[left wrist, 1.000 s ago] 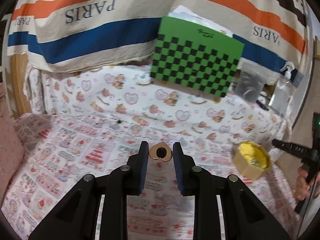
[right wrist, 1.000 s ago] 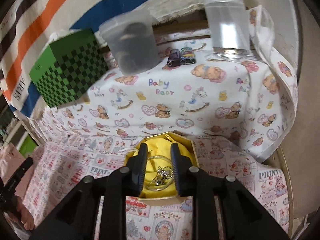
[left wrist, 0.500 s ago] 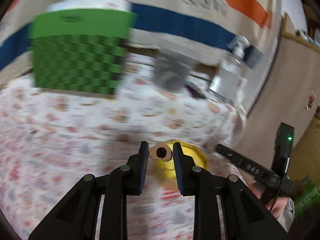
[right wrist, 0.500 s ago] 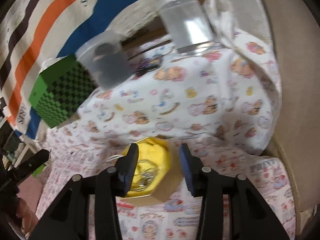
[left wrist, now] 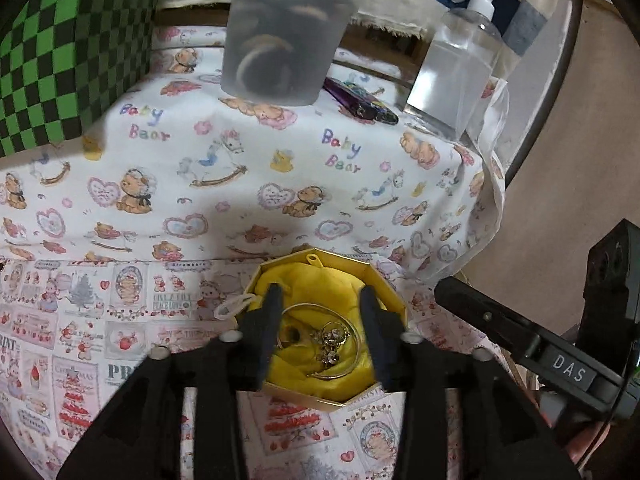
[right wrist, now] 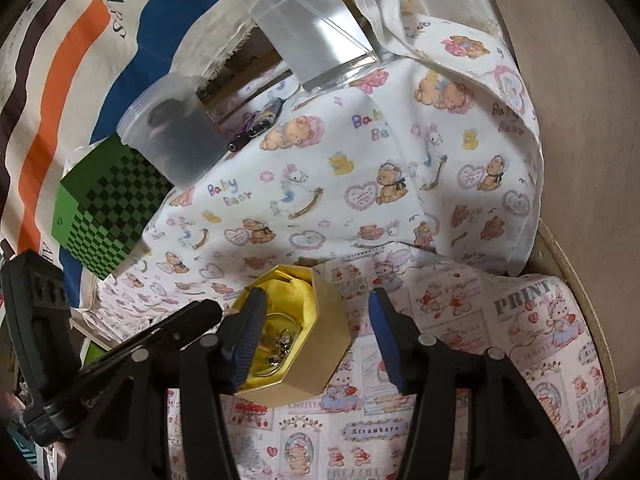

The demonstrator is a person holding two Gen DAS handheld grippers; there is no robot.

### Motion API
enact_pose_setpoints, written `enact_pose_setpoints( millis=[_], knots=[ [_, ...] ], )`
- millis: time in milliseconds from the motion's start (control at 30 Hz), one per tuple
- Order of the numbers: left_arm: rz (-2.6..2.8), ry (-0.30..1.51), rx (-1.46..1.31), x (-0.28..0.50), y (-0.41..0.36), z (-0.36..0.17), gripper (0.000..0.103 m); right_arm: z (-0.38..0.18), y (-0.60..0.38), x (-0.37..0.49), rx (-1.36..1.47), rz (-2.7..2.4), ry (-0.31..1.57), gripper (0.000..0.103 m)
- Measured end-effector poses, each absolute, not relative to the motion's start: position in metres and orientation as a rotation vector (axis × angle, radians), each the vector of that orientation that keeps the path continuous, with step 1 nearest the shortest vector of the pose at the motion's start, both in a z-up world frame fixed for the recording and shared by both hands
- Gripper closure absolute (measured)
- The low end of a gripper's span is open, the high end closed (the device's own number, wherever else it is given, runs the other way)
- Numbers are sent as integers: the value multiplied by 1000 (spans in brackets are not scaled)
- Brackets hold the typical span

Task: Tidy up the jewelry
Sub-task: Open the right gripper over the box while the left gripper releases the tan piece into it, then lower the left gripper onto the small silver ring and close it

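A gold octagonal box (left wrist: 394,306) lined with yellow cloth (left wrist: 320,280) sits on the patterned cloth. Inside lie a gold bangle and several small sparkly pieces of jewelry (left wrist: 332,340). My left gripper (left wrist: 320,332) is open, its two fingers straddling the jewelry just above the box. My right gripper (right wrist: 316,336) is open wide, one finger over the box interior and the other outside its right wall (right wrist: 328,340). The jewelry also shows in the right wrist view (right wrist: 280,346).
A green checkered box (left wrist: 60,60) stands back left. A translucent tub (left wrist: 288,28), a clear pump bottle (left wrist: 460,64) and small dark items (left wrist: 360,104) stand on the raised ledge behind. The table's right edge (right wrist: 580,320) is near.
My left gripper swung right to the gold box and opened; the heart-shaped piece it held is gone from between its fingers. My right gripper opened and shifted right.
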State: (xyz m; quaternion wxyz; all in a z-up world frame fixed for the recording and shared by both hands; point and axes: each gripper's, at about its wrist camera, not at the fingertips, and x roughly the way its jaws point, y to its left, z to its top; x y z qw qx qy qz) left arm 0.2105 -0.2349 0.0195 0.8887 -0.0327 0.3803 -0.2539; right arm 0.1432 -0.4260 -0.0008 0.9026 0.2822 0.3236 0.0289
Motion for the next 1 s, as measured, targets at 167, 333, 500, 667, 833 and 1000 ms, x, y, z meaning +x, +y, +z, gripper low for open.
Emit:
enact_pose_setpoints(
  millis=[167,333,500,667,833,1000],
  knots=[
    [-476,685,-16,190,-214,42,41,6,-421,140,556,65,650,47],
    [-404,583,-35,168,-171,62,28,19,-407,132,495,59,610,41],
    [-262,491,-1,142,-131,71,20,35,-394,120,438,79,556,26],
    [-110,393,59,120,-102,69,8,47,-375,107,359,75,489,12],
    [-77,416,39,121,-79,48,7,44,-356,104,303,79,473,3],
    [-72,553,91,130,-80,32,7,37,-354,106,279,49,482,0]
  ],
)
